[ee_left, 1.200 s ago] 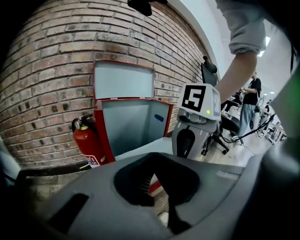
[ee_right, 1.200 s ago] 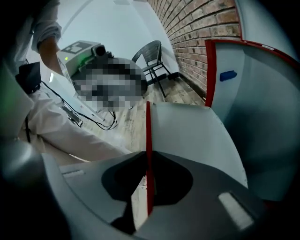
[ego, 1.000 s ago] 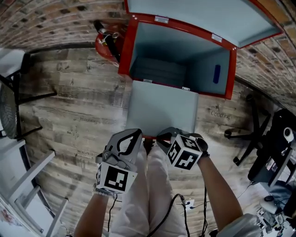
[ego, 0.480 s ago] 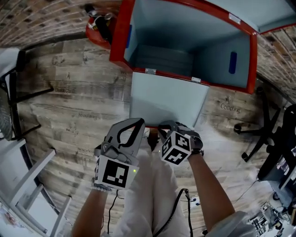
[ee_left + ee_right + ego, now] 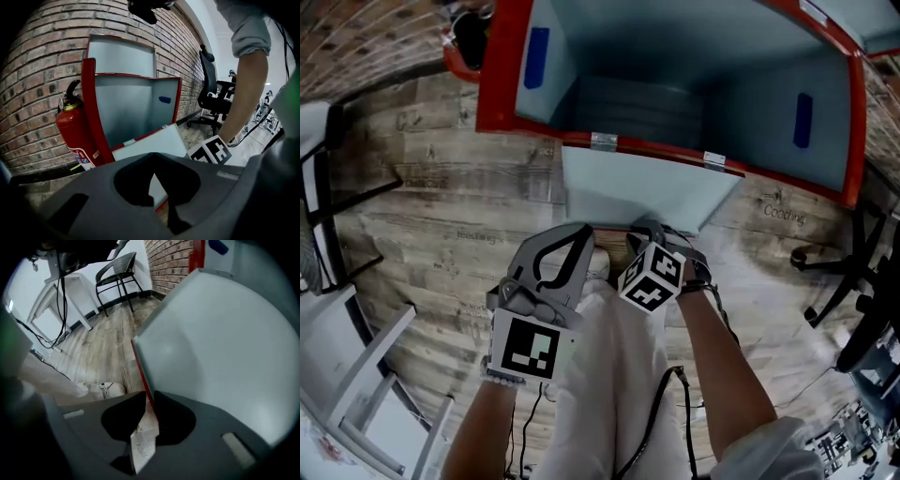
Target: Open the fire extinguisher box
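Brick wall (image 5: pixel 37 56). Grey wood-plank floor (image 5: pixel 441 216). Black office chair (image 5: pixel 207 79). Black mesh chair (image 5: pixel 117 268). White table frame (image 5: pixel 375 349).

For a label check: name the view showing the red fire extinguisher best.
Left gripper view: the fire extinguisher shows handle, cylinder and label beside the box. Head view catches only its top at the upper edge; right gripper view shows none.

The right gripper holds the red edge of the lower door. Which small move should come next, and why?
Probably ease the lower door a little more toward the floor, then release. The right gripper is clamped on its red edge, and the panel slopes out from its hinges, apparently not yet resting down there.
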{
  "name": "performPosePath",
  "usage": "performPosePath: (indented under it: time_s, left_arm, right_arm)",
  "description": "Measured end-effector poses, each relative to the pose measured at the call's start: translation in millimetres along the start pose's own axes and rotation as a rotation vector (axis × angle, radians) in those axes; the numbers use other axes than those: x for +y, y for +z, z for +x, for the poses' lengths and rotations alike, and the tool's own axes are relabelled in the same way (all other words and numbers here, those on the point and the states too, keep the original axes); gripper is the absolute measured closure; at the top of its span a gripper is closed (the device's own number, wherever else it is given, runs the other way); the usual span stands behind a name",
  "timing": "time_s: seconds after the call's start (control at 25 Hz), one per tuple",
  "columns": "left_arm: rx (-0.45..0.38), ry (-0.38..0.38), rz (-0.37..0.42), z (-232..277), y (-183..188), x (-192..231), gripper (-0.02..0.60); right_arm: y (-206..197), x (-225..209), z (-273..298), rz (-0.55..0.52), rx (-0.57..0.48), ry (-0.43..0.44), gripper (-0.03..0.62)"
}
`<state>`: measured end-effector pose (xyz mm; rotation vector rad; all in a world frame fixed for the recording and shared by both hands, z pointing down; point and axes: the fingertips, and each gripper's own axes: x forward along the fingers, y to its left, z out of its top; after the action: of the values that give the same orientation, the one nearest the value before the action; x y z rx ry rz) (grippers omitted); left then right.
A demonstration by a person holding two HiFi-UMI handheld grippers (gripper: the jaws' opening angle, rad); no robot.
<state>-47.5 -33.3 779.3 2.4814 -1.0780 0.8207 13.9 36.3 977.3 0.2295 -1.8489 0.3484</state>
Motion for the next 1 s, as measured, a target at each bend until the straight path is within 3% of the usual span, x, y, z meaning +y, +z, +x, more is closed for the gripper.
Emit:
performPosePath:
  time_s: [0.04,0.16,0.32,0.56,0.72,1.0]
  left_arm:
    - [-0.006,0.000,0.000,2,3,1,0.583]
    - [-0.018,0.004,0.007,6,13,6,0.581]
    - [-0.023,0.010,0.003,-1,41,4,0.583]
    - [-0.044,0.002,0.011,-35,104,-8,0.583]
    - [-0.054,0.000,-0.004,-65,145,-19,0.583]
    - [-0.129,0.047,0.053,-133,239,-15,0.582]
  right_arm:
    - [-1,-5,-1,0.034,-0.008,-0.010,0.524]
    - [-1,-16,-12,0.085,-0.031,-0.035,0.580]
    - [-2,-19,-52,0.130,-0.071,-0.052,0.588]
    - [17,-38,-157,0.288,-0.212,-0.139,0.588]
    - [36,-53,-234,0.329,-0.291,-0.198,0.588]
    - [77,-75,-361,0.453,-0.448,-0.306,0.588]
